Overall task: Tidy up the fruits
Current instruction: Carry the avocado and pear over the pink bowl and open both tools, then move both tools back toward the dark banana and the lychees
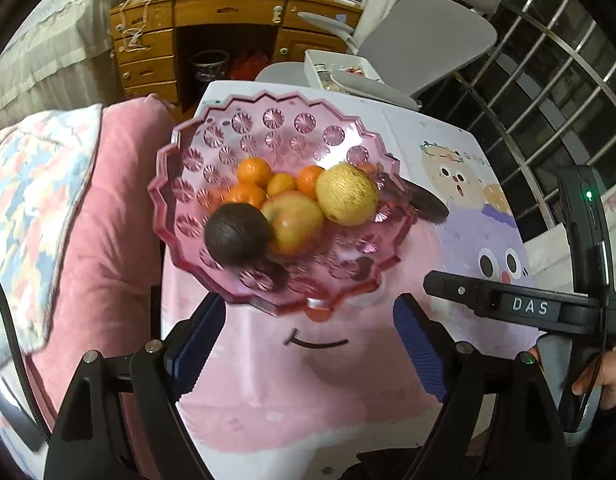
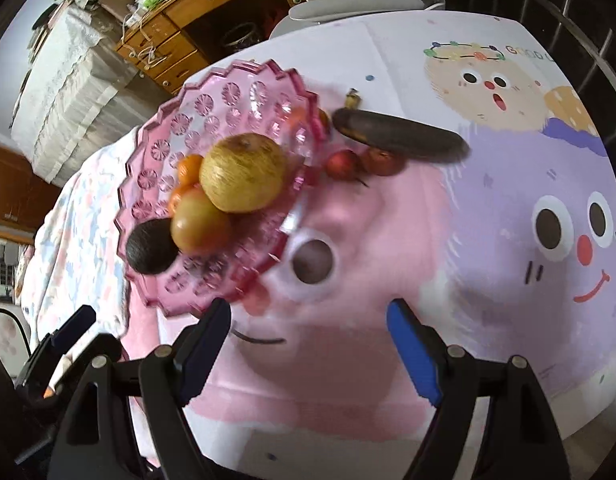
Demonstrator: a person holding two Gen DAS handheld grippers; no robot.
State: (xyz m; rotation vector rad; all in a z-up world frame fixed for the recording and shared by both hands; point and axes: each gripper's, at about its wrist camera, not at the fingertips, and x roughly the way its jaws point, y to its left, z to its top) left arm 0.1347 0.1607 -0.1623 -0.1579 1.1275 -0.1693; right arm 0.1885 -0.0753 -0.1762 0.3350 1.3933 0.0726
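A pink glass fruit bowl stands on the cartoon-print tablecloth. It holds a yellow pear, an apple, a dark avocado and several small oranges. A blackened banana and two small red fruits lie on the cloth right of the bowl. My left gripper is open just in front of the bowl, nothing between its fingers. My right gripper is open over bare cloth.
A pink cushion and patterned blanket lie left of the table. Behind stand a wooden desk and a grey chair. A window grille runs along the right. The right gripper's body and a hand show at right.
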